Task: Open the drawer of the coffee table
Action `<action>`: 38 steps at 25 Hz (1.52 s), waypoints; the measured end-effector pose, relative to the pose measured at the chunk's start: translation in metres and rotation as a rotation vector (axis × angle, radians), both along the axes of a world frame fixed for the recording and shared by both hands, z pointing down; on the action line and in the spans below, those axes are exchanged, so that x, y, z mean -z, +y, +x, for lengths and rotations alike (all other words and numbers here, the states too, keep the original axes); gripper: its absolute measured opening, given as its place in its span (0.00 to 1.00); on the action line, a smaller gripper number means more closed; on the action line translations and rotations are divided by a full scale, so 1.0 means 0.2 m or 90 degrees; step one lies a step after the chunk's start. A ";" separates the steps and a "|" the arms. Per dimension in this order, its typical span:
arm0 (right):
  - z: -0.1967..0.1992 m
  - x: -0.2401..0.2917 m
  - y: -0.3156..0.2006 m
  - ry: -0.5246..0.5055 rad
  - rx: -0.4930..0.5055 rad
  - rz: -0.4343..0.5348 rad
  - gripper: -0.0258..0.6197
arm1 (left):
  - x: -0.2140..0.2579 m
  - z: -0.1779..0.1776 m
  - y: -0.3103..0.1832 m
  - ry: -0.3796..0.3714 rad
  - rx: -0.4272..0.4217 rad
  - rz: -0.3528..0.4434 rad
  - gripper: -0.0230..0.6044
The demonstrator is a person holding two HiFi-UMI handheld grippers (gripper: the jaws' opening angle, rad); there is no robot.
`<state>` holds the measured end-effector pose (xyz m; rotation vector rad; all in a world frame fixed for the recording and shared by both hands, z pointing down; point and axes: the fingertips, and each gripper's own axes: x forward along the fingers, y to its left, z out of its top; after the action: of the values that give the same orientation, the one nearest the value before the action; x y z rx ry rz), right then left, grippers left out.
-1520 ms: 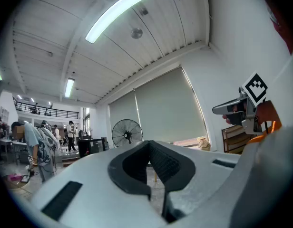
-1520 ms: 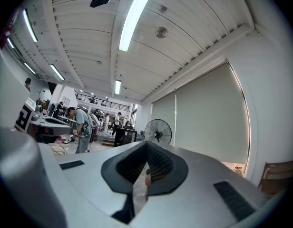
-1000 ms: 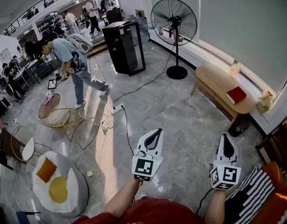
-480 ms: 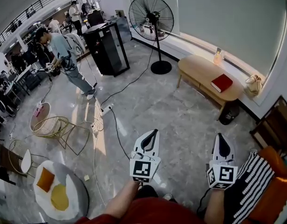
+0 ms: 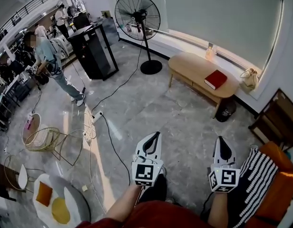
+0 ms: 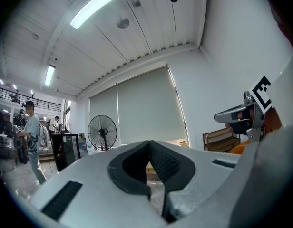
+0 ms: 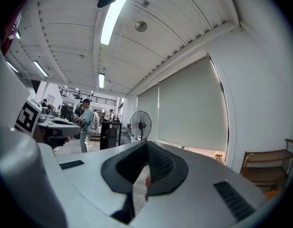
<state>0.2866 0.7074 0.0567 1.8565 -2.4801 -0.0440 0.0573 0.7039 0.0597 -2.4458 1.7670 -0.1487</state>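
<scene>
Both jaw pairs, of the left gripper (image 5: 155,137) and the right gripper (image 5: 220,142), are being held pressed together, empty. The coffee table (image 5: 194,68) is being faced well ahead of the jaws. Its drawer, not being shown here, is being judged rigid and light-sliding, best gripped at the front pull.

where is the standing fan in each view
Head view: the standing fan is at the top, left of centre, on the floor by the window wall.
Left gripper view: the fan is small, left of centre.
Right gripper view: the fan is small, near the centre.
Shared landmark: the black cabinet stands just left of the fan in all three views.
</scene>
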 end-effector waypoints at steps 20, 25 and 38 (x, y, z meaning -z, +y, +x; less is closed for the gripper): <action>-0.39 -0.04 -1.08 0.036 -0.012 -0.040 0.03 | -0.09 -0.38 -1.14 0.041 -0.036 -0.033 0.43; -0.47 -0.06 -1.32 0.043 -0.013 -0.053 0.03 | -0.10 -0.44 -1.38 0.039 -0.033 -0.033 0.45; -0.69 -0.08 -1.66 0.053 0.003 -0.046 0.03 | -0.12 -0.67 -1.68 0.042 -0.016 -0.021 0.45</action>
<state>0.1484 0.3757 0.0728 1.7835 -2.3980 -0.0315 -0.0763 0.3672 0.0847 -2.5225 1.7736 -0.0966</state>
